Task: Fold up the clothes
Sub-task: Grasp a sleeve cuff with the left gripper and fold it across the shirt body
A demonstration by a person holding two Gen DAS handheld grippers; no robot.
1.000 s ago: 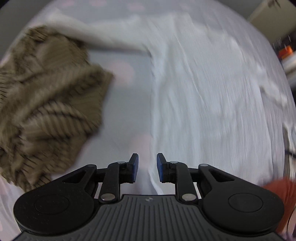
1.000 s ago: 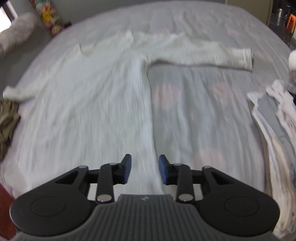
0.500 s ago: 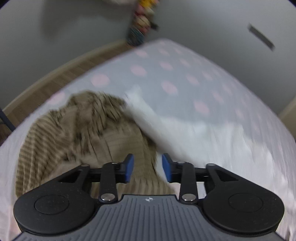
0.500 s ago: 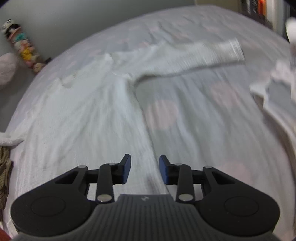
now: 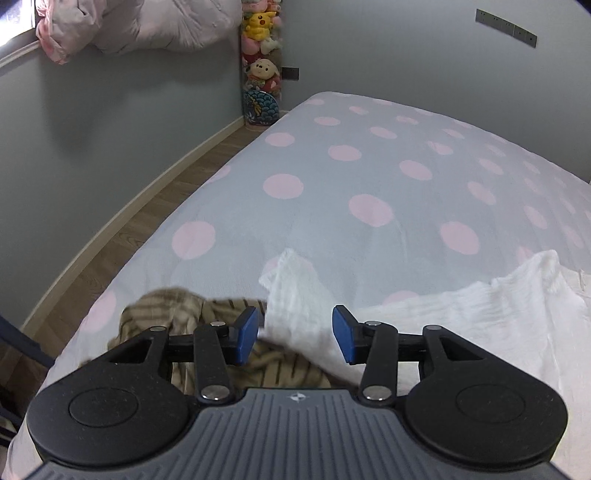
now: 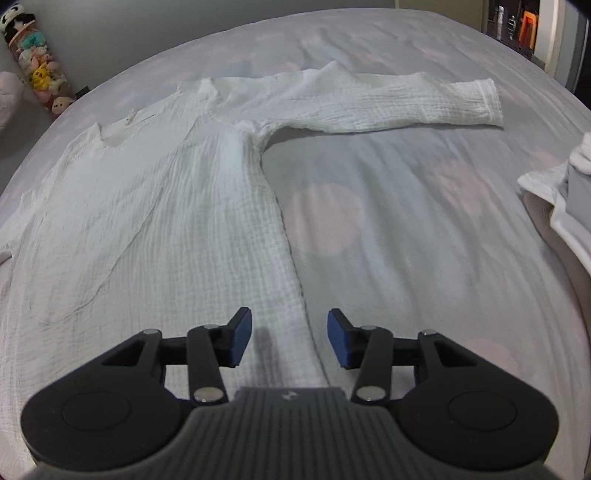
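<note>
Now the left gripper [image 5: 294, 334] has its fingers wide apart, holding nothing, over the cuff of the white shirt [image 5: 303, 295], which lies partly on a brown striped garment [image 5: 166, 306]. The right gripper [image 6: 290, 338] is also spread apart and empty, above the shirt's side edge. The shirt lies flat on the dotted bed [image 6: 406, 221]; beyond it the far sleeve [image 6: 406, 103] stretches right. Folded clothes [image 6: 561, 199] lie right of the shirt.

A bed [image 5: 369, 177] with a grey cover dotted in pink fills the room's middle. Left of the bed runs a wood floor [image 5: 122, 236] with a pale skirting under a grey-green wall [image 5: 110, 122]. At the bed's far corner stands a tube of plush toys [image 5: 260, 62]. A shelf [image 6: 524, 26] stands beyond the bed's right side.
</note>
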